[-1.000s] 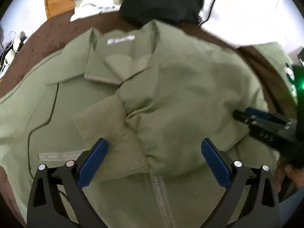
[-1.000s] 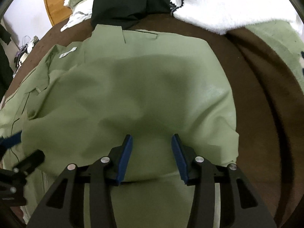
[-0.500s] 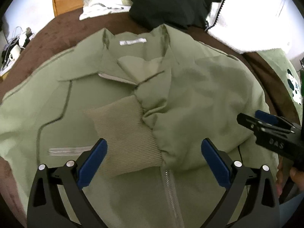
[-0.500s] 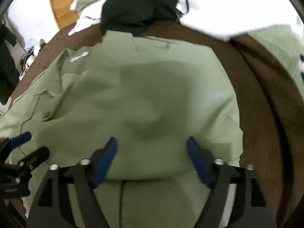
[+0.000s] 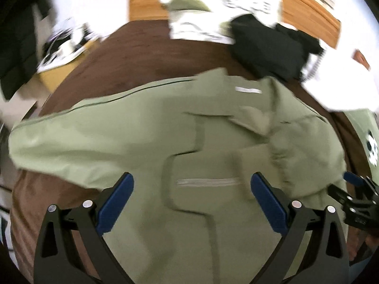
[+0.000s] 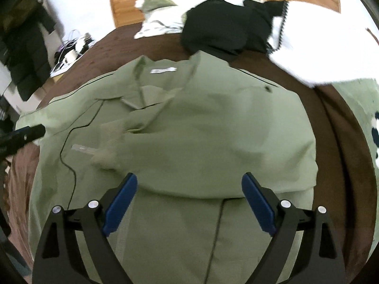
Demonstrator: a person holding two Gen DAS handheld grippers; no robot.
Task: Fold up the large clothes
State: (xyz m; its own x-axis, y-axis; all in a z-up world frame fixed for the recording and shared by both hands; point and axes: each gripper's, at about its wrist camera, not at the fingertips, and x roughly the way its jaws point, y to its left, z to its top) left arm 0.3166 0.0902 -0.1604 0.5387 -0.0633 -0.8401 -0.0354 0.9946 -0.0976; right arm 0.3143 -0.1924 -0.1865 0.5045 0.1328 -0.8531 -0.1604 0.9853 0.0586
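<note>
Blue rubber pads line both claws, and each stands spread wide with nothing between its fingers. In the right wrist view the right gripper (image 6: 189, 201) fills the bottom of the frame, its pads hanging over the lower front of the sage-green zip-up jacket (image 6: 201, 137), just below the folded-over sleeve that crosses the middle of the picture. In the left wrist view the left gripper (image 5: 191, 201) sits at the bottom centre above the same jacket (image 5: 142, 142), with a pale pocket zipper (image 5: 208, 181) between the pads and the other sleeve stretching to the left edge. The jacket lies spread on a dark brown bedspread (image 6: 336, 123), collar toward the top of the frame, a white neck label (image 6: 163, 70) showing inside it. Beyond the collar, in the upper middle, lies a crumpled black garment (image 6: 225, 30), touching a white fleecy blanket (image 6: 319, 35) at upper right. A wooden headboard (image 5: 151, 2) closes the top.
</note>
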